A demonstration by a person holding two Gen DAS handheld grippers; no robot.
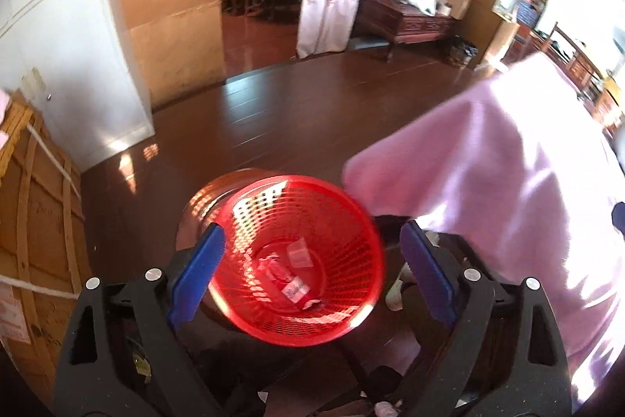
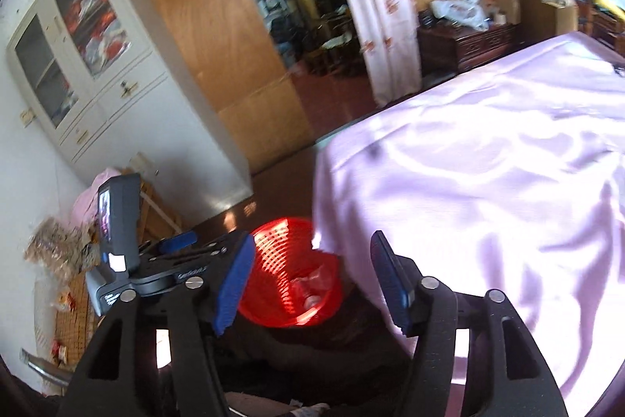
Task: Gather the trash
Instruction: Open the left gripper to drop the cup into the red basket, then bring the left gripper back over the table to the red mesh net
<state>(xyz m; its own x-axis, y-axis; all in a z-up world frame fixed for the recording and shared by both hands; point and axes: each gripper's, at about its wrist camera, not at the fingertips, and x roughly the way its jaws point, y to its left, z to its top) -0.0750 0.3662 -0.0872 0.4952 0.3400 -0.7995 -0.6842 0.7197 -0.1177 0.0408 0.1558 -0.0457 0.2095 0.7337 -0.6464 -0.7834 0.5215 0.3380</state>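
We see a big pink cloth (image 2: 488, 163) just beside the red basket (image 1: 297, 260), which stands on the dark wood floor (image 1: 293, 104). Above the basket, our left claw (image 1: 312, 260) is spread wide and holds nothing. Our right claw (image 2: 308, 280) is open too, with nothing in it. Down inside the basket lie small bits of trash (image 1: 287, 278).

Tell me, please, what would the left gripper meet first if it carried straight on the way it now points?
Most likely the red mesh basket: it sits between the open fingers of the left gripper, mouth toward it, with wrappers at the bottom. Depth is hard to judge.
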